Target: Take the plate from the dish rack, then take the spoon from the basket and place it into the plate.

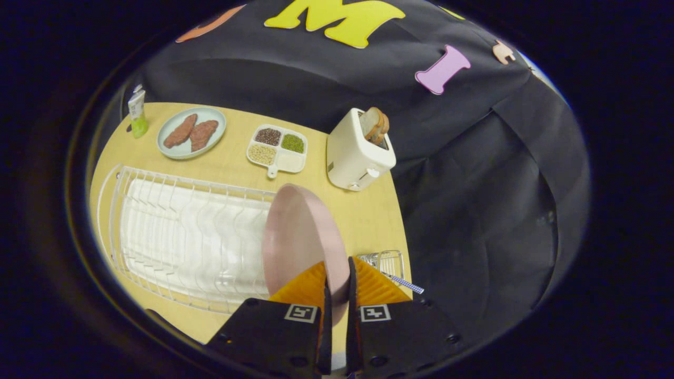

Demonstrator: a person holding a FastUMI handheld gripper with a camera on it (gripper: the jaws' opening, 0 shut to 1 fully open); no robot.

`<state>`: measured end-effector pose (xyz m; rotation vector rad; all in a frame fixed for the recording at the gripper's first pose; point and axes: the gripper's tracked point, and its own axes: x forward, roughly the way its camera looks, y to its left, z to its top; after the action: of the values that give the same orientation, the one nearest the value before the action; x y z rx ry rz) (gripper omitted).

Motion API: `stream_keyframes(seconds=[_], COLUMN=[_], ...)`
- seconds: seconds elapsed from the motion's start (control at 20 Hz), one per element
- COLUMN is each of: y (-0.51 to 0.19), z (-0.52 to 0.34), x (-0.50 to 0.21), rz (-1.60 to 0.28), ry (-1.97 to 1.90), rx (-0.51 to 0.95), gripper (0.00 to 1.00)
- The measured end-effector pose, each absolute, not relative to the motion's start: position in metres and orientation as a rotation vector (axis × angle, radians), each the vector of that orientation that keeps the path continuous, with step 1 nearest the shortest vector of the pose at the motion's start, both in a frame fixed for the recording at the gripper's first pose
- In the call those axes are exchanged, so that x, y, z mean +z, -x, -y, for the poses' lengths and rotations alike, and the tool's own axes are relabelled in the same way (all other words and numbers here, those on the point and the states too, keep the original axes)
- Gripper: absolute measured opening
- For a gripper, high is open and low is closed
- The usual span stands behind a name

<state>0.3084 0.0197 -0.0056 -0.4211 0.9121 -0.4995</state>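
1. The tongs [337, 287] are pinching the near rim of the pink plate [303, 237], one finger pressing on each face of it, with only the plate's thin edge between them.
2. The plate is standing on edge, nearly upright, rising ahead of the fingers and leaning slightly toward the dish rack [184, 242].
3. The plate is sitting at the rack's right end; whether its lower edge is touching the wires cannot be told, since the fingers are hiding it.
4. The white wire rack is stretching away to the left of the plate across the pale wooden worktop [368, 216], with a white cloth or mat lying under its wires.
5. Just to the right of the fingers, a small wire basket [387, 263] is resting near the worktop's edge, and the spoon [406, 284] is poking out of it by its blue checked handle.
6. Beyond the plate, a white toaster [358, 152] is standing with slices of bread sticking up from its slot.
7. Left of the toaster, a white divided tray [277, 149] is holding grains and seeds in separate compartments.
8. Further left, a pale blue plate [190, 132] is carrying two brown patties, and a small green tube [138, 113] is standing beside it at the far corner.
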Motion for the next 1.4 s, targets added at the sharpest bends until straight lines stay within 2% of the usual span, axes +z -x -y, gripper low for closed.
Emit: stream_keyframes(seconds=[0.4, 0.55, 0.9, 1.4], y=[-0.241, -0.208, -0.16, -0.133], z=[-0.033, -0.039, -0.055, -0.06], x=[0.02, 0.011, -0.066, -0.185], rz=[-0.745, -0.723, -0.753, -0.84], ry=[0.329, 0.273, 0.114, -0.043], rx=[-0.348, -0.247, -0.047, 0.11], gripper=[0.16, 0.16, 0.16, 0.16])
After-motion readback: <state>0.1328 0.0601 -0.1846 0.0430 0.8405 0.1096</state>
